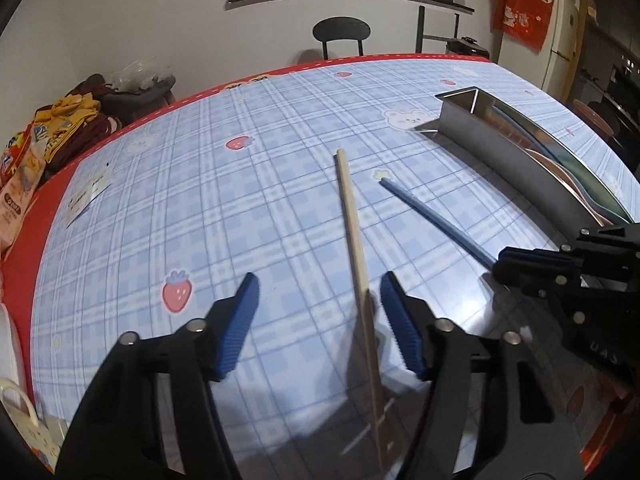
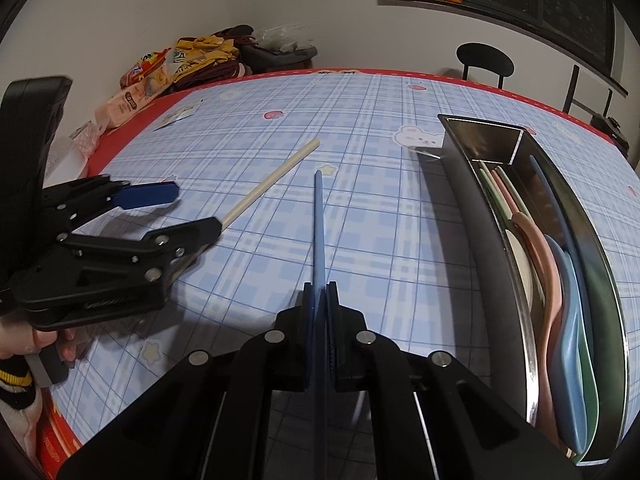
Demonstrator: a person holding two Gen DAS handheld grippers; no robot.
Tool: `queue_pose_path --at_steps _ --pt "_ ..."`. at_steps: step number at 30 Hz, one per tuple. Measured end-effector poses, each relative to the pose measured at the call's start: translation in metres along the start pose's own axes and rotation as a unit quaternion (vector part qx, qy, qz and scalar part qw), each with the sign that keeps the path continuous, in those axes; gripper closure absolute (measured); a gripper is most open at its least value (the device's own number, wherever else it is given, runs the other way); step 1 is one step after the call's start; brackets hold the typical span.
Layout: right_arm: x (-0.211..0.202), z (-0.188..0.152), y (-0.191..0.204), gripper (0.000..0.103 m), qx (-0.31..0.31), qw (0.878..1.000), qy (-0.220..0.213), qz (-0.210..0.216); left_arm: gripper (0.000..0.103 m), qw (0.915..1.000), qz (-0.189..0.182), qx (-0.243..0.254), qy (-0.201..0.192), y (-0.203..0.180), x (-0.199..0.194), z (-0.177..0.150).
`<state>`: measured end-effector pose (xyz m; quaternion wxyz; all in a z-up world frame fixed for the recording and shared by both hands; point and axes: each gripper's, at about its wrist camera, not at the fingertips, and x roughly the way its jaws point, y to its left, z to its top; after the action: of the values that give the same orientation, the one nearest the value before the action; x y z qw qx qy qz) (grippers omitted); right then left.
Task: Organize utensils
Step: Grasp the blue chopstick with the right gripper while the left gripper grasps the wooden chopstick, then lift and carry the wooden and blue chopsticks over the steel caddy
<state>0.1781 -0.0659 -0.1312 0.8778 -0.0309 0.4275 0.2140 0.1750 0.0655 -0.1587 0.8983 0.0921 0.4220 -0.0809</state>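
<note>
A beige chopstick [image 1: 352,216] [image 2: 276,178] lies on the plaid tablecloth. Its near part runs between the fingers of my left gripper [image 1: 320,296] [image 2: 188,208], close to the right pad, with neither pad pressing on it; the jaws stand open. My right gripper [image 2: 320,292] [image 1: 500,266] is shut on the near end of a blue chopstick [image 2: 318,220] [image 1: 432,220], which points away over the table. To the right stands a long metal tray [image 1: 480,136] [image 2: 460,200] holding several spoons, among them a pink spoon [image 2: 548,264] and a blue spoon [image 2: 568,320].
Snack packets [image 2: 132,100] [image 1: 20,184] and a pile of clothes [image 1: 76,120] sit at the table's far left edge. A paper card [image 1: 88,196] lies on the cloth. A black chair [image 1: 340,32] stands behind the table. A hand in a striped sleeve [image 2: 16,344] holds the left gripper.
</note>
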Motion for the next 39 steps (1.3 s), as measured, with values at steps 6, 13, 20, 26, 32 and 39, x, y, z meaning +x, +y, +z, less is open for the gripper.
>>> queue_pose_path --at_steps 6,13,20,26,32,39 --pt "0.000 0.000 0.001 0.097 -0.002 1.000 0.000 -0.003 0.048 0.9996 0.007 0.026 0.008 -0.010 0.008 0.004" --pt "0.001 0.001 0.002 0.096 -0.004 1.000 0.000 -0.003 0.056 0.9994 -0.016 0.029 0.011 -0.014 0.016 0.014" --pt "0.001 0.001 0.000 0.096 -0.002 1.000 0.001 -0.001 0.058 0.9992 -0.032 0.021 0.011 -0.013 0.024 0.022" --pt "0.001 0.002 0.000 0.096 -0.002 1.000 0.001 0.000 0.079 0.9984 -0.031 0.047 0.000 -0.025 0.021 0.018" --pt "0.000 0.001 -0.001 0.096 0.002 1.000 0.000 0.004 0.093 0.9978 -0.014 0.065 -0.007 -0.036 0.016 0.014" --pt "-0.003 0.000 -0.006 0.097 0.015 1.000 -0.005 0.014 0.093 0.9974 -0.055 -0.021 -0.041 -0.004 -0.002 0.006"
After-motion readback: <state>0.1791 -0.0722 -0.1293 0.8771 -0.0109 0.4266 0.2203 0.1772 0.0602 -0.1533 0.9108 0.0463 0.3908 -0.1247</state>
